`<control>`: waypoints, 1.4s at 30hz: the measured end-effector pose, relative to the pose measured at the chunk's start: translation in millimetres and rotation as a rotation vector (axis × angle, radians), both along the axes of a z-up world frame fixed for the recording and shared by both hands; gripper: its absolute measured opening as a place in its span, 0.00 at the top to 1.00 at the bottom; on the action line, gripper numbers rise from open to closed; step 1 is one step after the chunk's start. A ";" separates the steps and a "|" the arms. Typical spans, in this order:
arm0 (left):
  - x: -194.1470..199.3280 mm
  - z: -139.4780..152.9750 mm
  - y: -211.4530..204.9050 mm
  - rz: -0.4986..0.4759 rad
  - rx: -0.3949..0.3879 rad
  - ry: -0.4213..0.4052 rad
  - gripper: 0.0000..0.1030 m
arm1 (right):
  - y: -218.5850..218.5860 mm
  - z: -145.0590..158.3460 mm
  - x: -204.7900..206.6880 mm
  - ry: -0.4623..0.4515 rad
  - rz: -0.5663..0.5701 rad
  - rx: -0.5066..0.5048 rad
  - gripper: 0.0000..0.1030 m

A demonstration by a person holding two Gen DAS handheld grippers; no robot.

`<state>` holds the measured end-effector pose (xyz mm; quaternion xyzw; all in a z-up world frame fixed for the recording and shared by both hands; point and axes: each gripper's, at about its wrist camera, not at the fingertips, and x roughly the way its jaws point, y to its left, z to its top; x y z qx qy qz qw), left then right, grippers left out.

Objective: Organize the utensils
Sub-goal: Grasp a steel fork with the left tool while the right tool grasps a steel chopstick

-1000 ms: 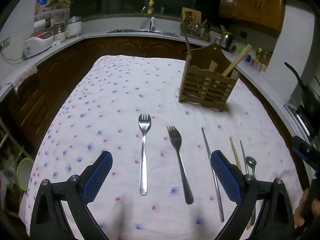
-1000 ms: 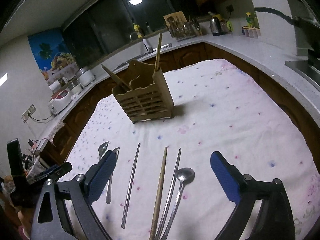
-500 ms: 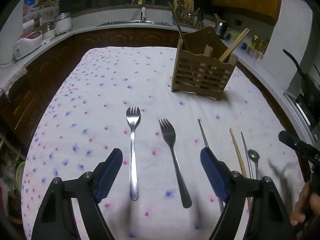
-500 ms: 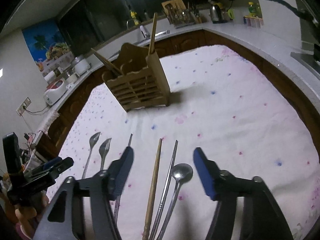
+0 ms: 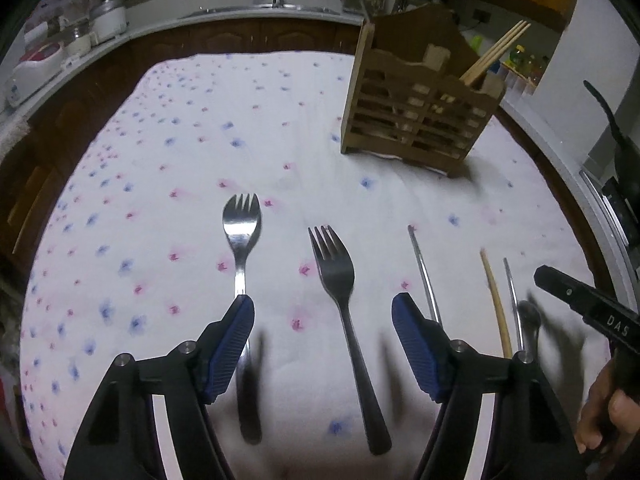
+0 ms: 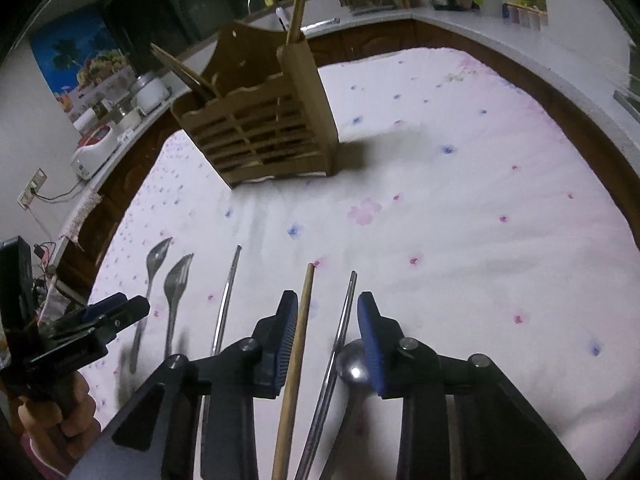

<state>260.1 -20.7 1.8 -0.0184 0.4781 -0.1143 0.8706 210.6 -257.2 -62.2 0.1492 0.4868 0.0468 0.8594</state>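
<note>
Blue pads of the right gripper (image 6: 326, 316), just closing, straddle the wooden chopstick (image 6: 298, 344) and steel chopstick (image 6: 343, 320) without gripping. The left gripper (image 5: 322, 322), narrowing too, brackets the dark fork (image 5: 340, 292), likely bound for the wooden caddy (image 5: 416, 108).

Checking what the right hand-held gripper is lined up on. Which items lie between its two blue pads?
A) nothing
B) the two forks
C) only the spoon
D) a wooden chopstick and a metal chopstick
D: in the right wrist view the wooden chopstick and metal chopstick lie between the right hand-held gripper pads.
</note>
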 end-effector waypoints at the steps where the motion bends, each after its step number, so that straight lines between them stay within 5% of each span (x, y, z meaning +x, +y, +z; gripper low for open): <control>1: 4.8 -3.3 -1.4 -0.003 0.001 0.012 0.33 | 0.3 -2.5 2.1 0.008 0.002 -0.003 0.69; 21: 54.8 -34.2 -28.3 -0.033 0.048 0.069 0.36 | 9.2 -31.4 27.7 0.069 0.030 -0.085 0.81; 29: 57.6 -36.9 -39.8 -0.042 0.120 0.040 0.49 | 12.5 -31.7 28.8 0.067 0.038 -0.114 0.84; 31: 57.3 -36.8 -42.7 -0.037 0.137 0.031 0.60 | 12.6 -31.9 28.4 0.064 0.033 -0.121 0.88; 34: 58.3 -35.2 -38.3 -0.024 0.117 0.034 0.74 | 10.2 -31.9 28.5 0.064 0.026 -0.118 0.92; 42: 53.8 -23.5 -26.7 -0.032 0.039 0.045 0.79 | 11.7 -24.0 23.5 0.040 0.038 -0.012 0.95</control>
